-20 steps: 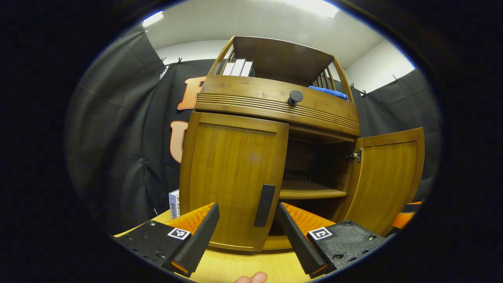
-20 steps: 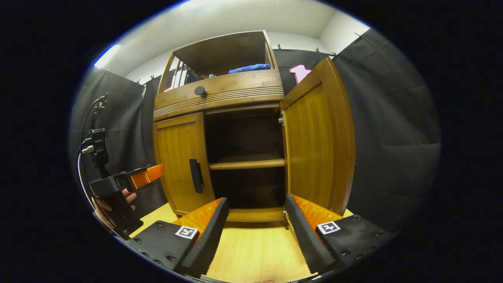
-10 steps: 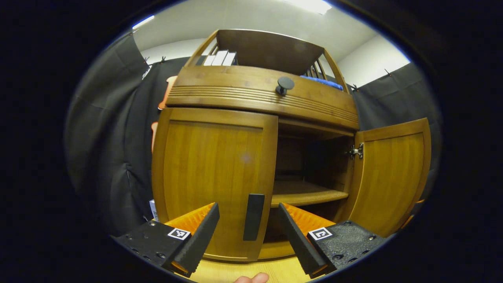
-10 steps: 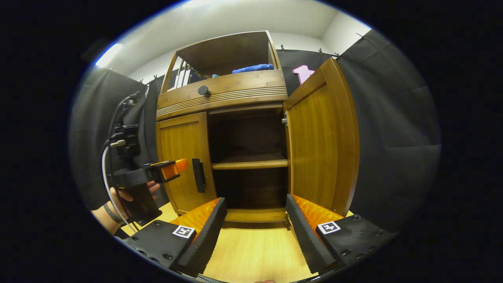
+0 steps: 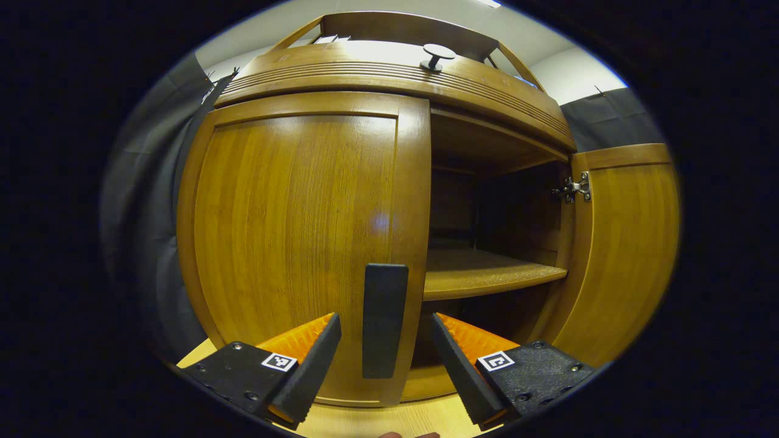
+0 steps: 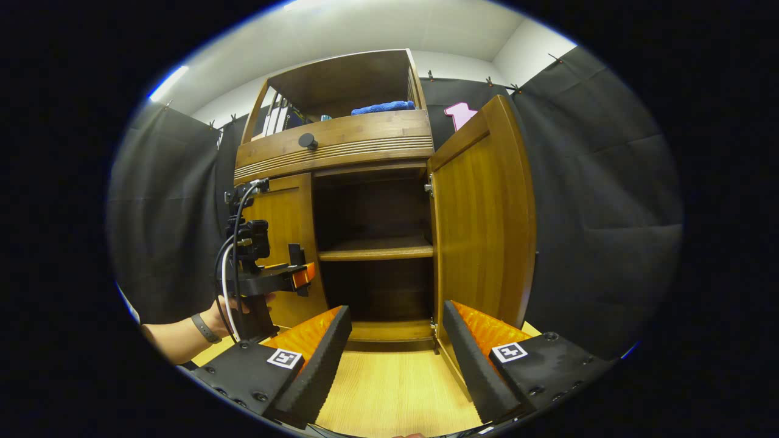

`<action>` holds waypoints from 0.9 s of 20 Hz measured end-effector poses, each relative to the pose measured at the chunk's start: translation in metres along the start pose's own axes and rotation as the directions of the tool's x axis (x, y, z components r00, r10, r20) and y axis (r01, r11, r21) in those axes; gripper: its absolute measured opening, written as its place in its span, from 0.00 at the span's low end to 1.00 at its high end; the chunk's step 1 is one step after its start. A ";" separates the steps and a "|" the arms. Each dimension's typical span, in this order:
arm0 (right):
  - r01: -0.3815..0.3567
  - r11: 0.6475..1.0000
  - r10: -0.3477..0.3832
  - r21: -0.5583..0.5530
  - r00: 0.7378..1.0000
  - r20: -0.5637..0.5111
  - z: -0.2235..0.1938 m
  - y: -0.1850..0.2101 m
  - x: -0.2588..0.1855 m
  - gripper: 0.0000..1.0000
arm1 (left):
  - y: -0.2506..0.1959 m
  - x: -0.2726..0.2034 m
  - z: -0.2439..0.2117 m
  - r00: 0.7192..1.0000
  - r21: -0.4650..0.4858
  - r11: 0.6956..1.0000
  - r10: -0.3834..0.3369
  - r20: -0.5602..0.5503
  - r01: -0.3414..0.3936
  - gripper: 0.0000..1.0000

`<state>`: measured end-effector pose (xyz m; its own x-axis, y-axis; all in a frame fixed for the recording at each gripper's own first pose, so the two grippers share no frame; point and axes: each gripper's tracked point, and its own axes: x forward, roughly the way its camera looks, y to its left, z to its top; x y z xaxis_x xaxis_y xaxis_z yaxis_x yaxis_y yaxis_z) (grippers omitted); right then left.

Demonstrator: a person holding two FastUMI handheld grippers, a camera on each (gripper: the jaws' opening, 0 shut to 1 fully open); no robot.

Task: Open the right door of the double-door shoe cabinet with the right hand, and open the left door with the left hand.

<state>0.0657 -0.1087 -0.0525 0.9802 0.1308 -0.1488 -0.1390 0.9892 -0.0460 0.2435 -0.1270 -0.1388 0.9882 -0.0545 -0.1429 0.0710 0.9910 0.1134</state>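
In the right gripper view, the left gripper [image 6: 302, 275] sits just before the handle [image 5: 384, 319] of the shut left door [image 6: 285, 243], the open right door [image 6: 481, 219] swung out right of the shelf [image 6: 377, 248], a towel [image 6: 382, 107] lying above the drawer [image 6: 335, 143].

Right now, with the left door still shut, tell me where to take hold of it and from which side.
Grip the dark vertical handle near the left door's free inner edge. Come straight at the door face with the left hand-held gripper, one finger on each side of the bar: it stands upright and already sits between the open fingers. The far outer edge is probably the hinge side, so pulling here should swing it best.
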 end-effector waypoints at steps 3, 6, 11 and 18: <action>0.010 1.000 -0.010 0.001 1.000 0.000 0.000 -0.003 -0.001 0.98 | 0.009 0.006 -0.005 0.999 -0.011 0.999 0.033 0.003 -0.033 0.73; 0.007 1.000 -0.007 0.002 1.000 -0.006 -0.003 -0.001 -0.003 1.00 | 0.003 0.009 -0.006 1.000 -0.031 1.000 0.003 0.003 -0.003 0.39; -0.011 1.000 0.011 0.001 1.000 -0.017 -0.008 0.007 -0.004 0.89 | 0.002 -0.010 -0.007 1.000 -0.022 1.000 -0.022 -0.006 0.022 0.26; -0.044 0.999 0.044 -0.014 0.999 -0.025 -0.014 0.015 -0.002 0.89 | 0.021 -0.089 -0.004 1.000 -0.028 1.000 0.005 -0.003 -0.005 0.24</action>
<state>0.0598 -0.0952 -0.0663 0.9694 0.1721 -0.1749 -0.1838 0.9815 -0.0529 0.1568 -0.1007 -0.1275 0.9882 -0.0492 -0.1454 0.0623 0.9943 0.0869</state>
